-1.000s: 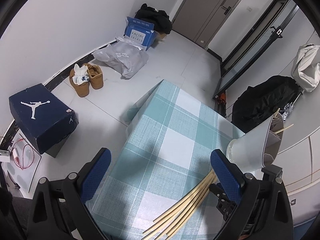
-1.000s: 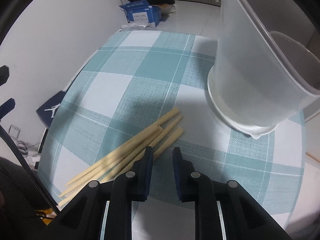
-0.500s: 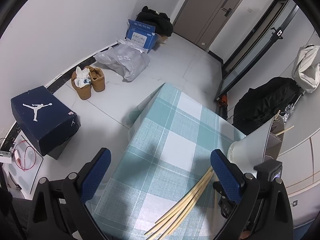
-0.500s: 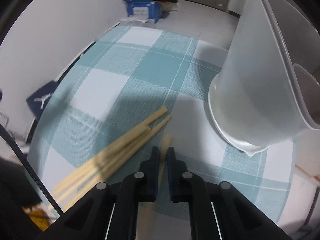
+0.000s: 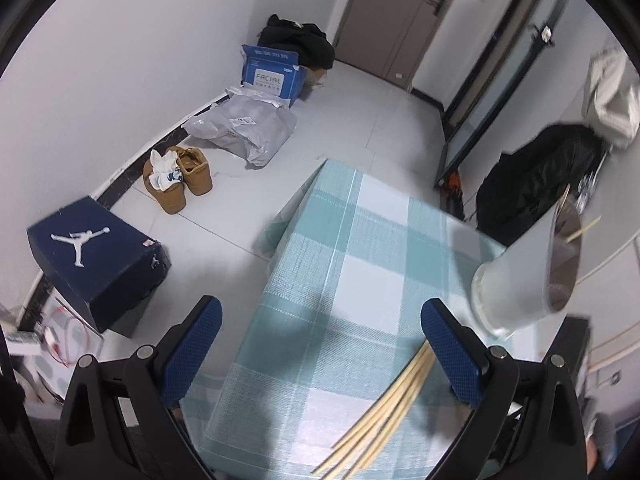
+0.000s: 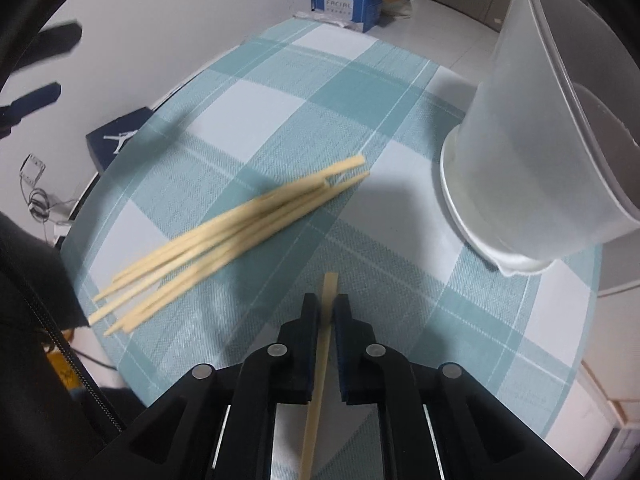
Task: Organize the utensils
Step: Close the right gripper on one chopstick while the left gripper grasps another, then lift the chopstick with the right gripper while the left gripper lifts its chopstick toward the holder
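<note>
Right gripper point(image 6: 328, 312) clamped on one chopstick point(image 6: 326, 320); left gripper point(image 5: 320, 344) apart, empty. Bundle point(image 6: 224, 236) remained mid-table; holder point(image 6: 532, 160) had two.

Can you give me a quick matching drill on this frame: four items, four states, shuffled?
1. right gripper
2. left gripper
3. chopstick pile
4. white holder

A. lying loose on the checked cloth
B. open, nothing between the fingers
C. standing upright, chopsticks already inside
D. shut on a single chopstick

Pairs: 1-D, 2-B, 3-A, 4-C
</note>
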{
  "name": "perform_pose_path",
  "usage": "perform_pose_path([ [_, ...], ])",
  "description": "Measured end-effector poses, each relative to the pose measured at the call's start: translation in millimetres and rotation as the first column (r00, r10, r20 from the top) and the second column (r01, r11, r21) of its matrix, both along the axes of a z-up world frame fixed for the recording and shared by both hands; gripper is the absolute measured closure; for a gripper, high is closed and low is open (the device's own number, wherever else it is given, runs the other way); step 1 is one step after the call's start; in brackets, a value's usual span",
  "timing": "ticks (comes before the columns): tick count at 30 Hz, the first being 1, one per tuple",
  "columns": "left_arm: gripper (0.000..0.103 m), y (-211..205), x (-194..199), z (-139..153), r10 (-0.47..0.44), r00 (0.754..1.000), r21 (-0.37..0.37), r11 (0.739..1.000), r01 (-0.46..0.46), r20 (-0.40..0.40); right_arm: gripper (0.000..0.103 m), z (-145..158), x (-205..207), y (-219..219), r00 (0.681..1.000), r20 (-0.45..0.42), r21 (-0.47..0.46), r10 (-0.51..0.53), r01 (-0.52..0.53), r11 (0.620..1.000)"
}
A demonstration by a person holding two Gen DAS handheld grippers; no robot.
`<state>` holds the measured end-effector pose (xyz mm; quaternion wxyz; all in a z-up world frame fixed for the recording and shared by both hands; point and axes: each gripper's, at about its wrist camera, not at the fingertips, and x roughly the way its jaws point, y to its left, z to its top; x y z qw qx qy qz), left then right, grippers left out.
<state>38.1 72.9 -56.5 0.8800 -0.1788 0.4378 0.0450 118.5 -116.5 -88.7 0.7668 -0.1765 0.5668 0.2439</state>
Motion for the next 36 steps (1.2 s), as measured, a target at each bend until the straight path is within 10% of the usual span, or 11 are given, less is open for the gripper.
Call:
perform_pose_path([
  [8,0.005,-28,13,-18,-0.172,0.981,0.146,0.972,0.183,-0.088,0.097,-3,14,4,0.999,0.019,0.083,-0.047,0.045,0.996],
  [16,0.005,-78,35,-38,-0.387,0.894,0.197,0.88,0.432,-0.227,0.097,43,26,-58,0.975,0.005,0.394,-0.224,0.204,0.896],
  [22,0.005,-88,51,-55,-0.414,0.848,0.215,0.842,0.495,-0.33,0.097,67,22,-94,0.95,-0.017,0.587,-0.313,0.263,0.766],
  [36,0.005,-101,62,-68,-0.422,0.804,0.24,0.802,0.546,-0.419,0.097,84,11,-123,0.937,0.008,0.648,-0.349,0.262,0.716],
])
